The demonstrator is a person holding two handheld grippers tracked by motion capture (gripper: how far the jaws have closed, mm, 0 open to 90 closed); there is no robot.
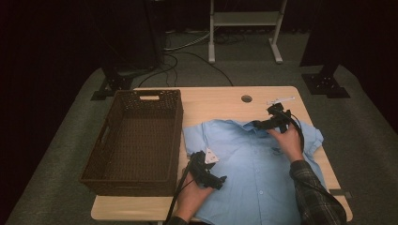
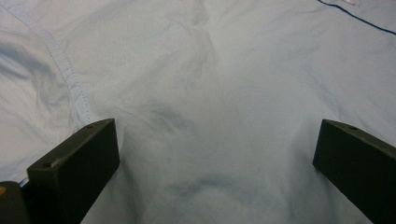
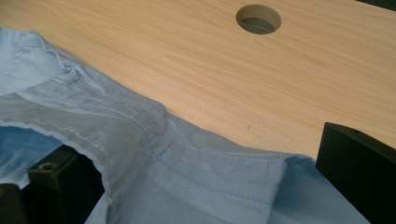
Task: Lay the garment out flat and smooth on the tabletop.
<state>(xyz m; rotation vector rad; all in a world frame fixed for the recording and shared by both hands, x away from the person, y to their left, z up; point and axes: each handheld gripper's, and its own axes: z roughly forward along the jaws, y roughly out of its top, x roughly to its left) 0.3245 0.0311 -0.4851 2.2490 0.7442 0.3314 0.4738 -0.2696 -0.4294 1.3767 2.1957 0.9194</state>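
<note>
Both grippers (image 1: 220,180) (image 1: 258,124) are held spread over the blue shirt (image 1: 253,164), the right at its collar (image 3: 140,135) near the table's (image 1: 220,101) far edge.

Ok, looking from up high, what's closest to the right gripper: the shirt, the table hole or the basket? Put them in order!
From the right gripper:
1. Shirt, right under it, at the collar.
2. Hole, just behind it on the table.
3. Basket, far off at the table's left.

The light blue cotton shirt (image 1: 253,164) runs off the high view's bottom edge, its hem unseen. In the right gripper view its collar (image 3: 116,140) hides one black jaw.
</note>
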